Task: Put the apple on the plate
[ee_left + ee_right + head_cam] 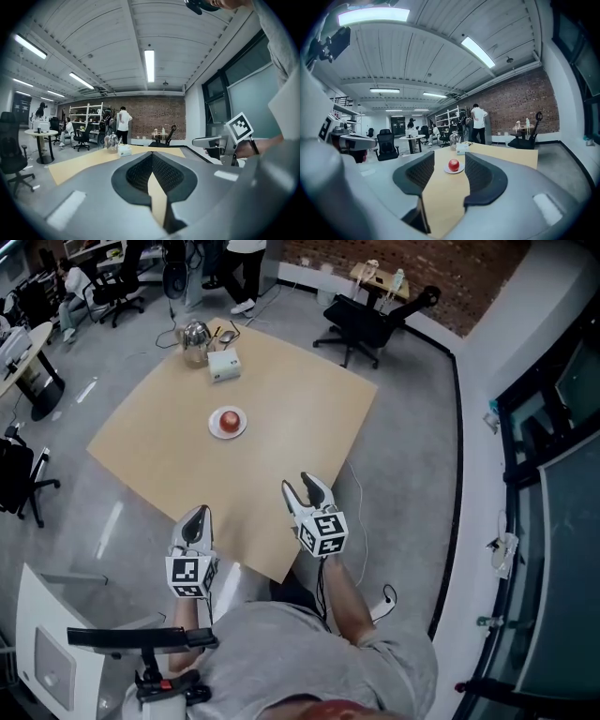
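Note:
A red apple (230, 417) rests on a small white plate (217, 428) near the middle of the tan table (291, 399). Both grippers hover at the table's near corner, well short of the plate. My right gripper (300, 486) is open and holds nothing; in the right gripper view (449, 156) the apple (453, 164) and its plate (461, 170) show far off between the jaws. My left gripper (197, 514) is off the table's near edge, empty; the left gripper view (152, 155) shows its pads meeting at the tips.
A metal kettle (195, 341) and a white box (224, 364) stand at the table's far corner. Office chairs (361, 324) and a person's legs (246, 273) are beyond the table. A black chair (19, 479) is at the left, a glass wall (553, 474) at the right.

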`<move>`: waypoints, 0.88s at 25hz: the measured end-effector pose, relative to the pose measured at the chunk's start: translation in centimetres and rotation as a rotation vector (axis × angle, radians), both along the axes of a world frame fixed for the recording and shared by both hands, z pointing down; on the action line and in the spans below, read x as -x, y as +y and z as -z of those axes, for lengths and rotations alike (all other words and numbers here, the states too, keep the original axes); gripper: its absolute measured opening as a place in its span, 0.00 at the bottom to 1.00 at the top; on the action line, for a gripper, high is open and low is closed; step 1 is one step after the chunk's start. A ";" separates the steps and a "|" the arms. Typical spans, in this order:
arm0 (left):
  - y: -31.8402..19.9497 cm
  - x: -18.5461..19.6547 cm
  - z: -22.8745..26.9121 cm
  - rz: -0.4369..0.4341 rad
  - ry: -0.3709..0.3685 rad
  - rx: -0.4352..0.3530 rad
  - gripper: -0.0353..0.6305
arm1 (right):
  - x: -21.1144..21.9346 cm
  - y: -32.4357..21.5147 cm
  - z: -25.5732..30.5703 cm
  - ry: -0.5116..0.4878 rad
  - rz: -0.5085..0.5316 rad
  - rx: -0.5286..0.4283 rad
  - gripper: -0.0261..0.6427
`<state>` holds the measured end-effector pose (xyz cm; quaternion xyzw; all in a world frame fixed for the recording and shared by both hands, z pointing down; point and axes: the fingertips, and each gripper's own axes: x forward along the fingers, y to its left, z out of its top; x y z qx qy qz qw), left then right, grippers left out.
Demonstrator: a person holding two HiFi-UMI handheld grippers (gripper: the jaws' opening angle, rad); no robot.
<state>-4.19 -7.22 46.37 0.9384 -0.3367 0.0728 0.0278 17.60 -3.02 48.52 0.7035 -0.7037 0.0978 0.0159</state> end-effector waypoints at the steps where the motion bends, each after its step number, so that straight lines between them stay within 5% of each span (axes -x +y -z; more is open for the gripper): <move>1: 0.1 -0.1 0.0 -0.004 -0.002 -0.003 0.08 | 0.0 0.4 0.0 -0.003 -0.006 0.000 0.35; 22: 1.2 -1.4 0.7 -0.064 0.008 -0.019 0.08 | 0.1 7.1 0.0 -0.057 -0.094 -0.031 0.19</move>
